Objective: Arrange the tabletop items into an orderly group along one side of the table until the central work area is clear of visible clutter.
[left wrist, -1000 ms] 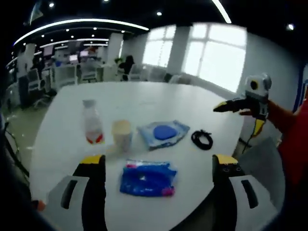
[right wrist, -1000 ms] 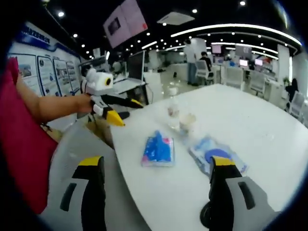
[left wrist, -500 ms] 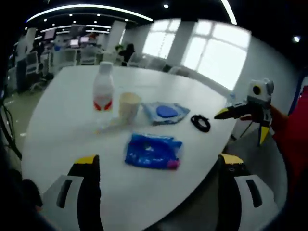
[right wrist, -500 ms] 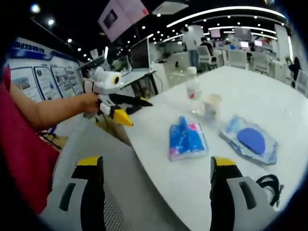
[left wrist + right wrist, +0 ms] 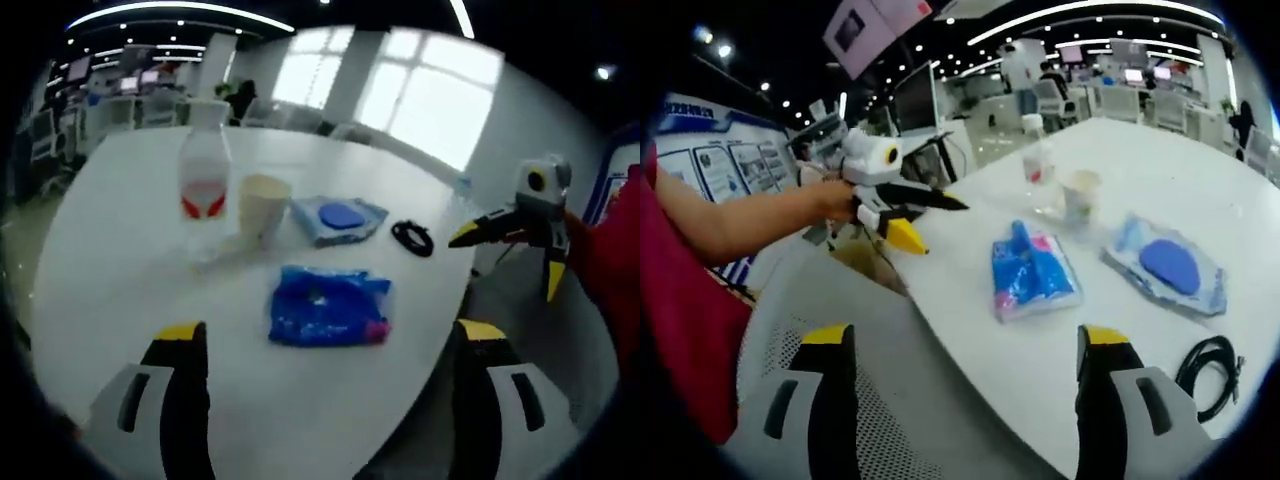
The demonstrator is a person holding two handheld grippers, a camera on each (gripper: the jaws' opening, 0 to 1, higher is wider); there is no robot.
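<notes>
On the white table [image 5: 120, 260] we find five items. A clear plastic bottle [image 5: 203, 180] with a white cap and red label stands upright; its contents cannot be made out. Just beside it stands a cream paper cup [image 5: 262, 205], upright; from both views its inside is hidden, so we cannot tell whether it holds anything. A blue wrapped packet [image 5: 327, 307] with a pink corner lies flat, nearest the left gripper [image 5: 325, 335]. Beyond it lies a clear pouch [image 5: 338, 218] containing a round blue disc; what the disc is we cannot determine. A coiled black cable [image 5: 412, 237] lies near the table edge, partly cut off by the right gripper's own jaw in the right gripper view.

Both grippers are off the table edge and hold nothing. The left gripper's jaws stand wide apart, empty, aimed at the packet. The right gripper [image 5: 965, 335] likewise has its jaws spread wide and empty, above a grey mesh chair seat [image 5: 890, 380]. Background office furniture is too blurred to report.
</notes>
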